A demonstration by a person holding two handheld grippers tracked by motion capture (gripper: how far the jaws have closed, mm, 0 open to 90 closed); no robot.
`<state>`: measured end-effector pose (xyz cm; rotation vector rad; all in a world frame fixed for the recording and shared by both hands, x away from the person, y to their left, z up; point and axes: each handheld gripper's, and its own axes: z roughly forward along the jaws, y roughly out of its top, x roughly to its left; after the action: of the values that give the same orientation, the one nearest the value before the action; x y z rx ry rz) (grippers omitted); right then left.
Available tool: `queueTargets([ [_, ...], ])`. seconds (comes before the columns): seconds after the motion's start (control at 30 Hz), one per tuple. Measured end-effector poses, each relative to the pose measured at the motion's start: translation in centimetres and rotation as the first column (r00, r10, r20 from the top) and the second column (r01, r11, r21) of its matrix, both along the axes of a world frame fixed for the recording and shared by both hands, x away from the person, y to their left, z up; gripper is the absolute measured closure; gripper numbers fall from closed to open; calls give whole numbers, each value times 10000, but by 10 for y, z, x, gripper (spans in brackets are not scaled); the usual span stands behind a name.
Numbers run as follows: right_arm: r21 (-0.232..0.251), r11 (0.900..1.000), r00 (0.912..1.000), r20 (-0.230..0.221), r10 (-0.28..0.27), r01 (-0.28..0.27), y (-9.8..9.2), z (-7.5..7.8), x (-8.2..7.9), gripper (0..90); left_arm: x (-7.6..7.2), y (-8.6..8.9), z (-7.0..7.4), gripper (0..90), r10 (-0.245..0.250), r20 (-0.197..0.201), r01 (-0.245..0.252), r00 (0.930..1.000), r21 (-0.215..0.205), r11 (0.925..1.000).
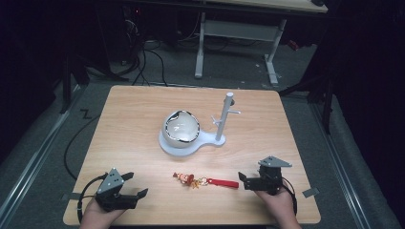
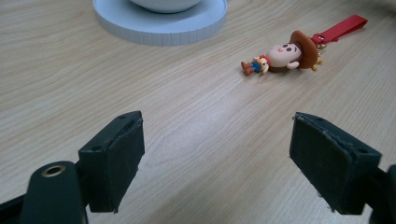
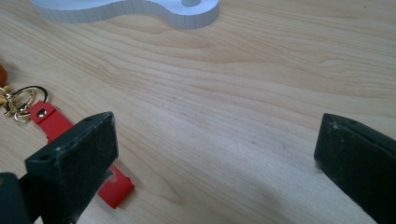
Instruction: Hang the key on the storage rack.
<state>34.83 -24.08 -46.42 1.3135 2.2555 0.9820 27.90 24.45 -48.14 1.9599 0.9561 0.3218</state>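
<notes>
Black jaws stand spread wide on both hand-held tools at the near edge of the pale wood-grain table [image 1: 124,109], and neither pair has hold of anything. The left gripper [image 1: 128,186] rests near the front left corner, a person's hand behind it and its cable curling off to the side; in the left gripper view its two pads [image 2: 114,158] frame bare wood, with the toy lying well ahead and to the right. The right gripper [image 1: 249,180] sits near the front right, a grey three-cornered plate on top; in the right gripper view one pad [image 3: 77,161] overlaps the end of the red strap [image 3: 70,140], though whether it touches it or stands above it I cannot tell.

Between the two tools, a little further in, lies a small cowboy-doll keychain [image 1: 184,178] with a brown hat, flat on its side, joined by gold rings to the flat red strap [image 1: 222,182] that runs toward the right gripper.

Beyond that, mid-table, sits a white plastic stand base [image 1: 210,138], wide and round at the left and narrowing to the right. A glossy white bowl with a dark rim [image 1: 181,128] rests tilted on the round part, and a white upright post with short side pegs [image 1: 224,117] rises from the narrow end.

Past the table are a grey floor, trailing cables and the white legs of another desk [image 1: 200,47].
</notes>
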Motion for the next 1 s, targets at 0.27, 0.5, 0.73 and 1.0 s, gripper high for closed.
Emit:
queueTargets([
  [0.27, 66, 9999, 10000, -35, -85, 86, -7, 1, -4, 0, 4, -4, 1, 186, -100, 75, 100, 9999, 17, 9999],
  [0.5, 42, 9997, 9997, 84, 222, -222, -2, 5, -3, 0, -1, 0, 1, 186, 22, 74, -22, 10000, 17, 10000],
  [0.73, 156, 9974, 9975, 25, 705, -705, 8, 6, 1, 0, -8, 9, 2, 187, 286, 104, -286, 9995, 30, 9996],
  [1.0, 293, 9805, 9807, -154, 1949, -1944, 37, 8, 5, 1, -14, 14, 3, 187, 526, 94, -526, 9986, 11, 9986],
])
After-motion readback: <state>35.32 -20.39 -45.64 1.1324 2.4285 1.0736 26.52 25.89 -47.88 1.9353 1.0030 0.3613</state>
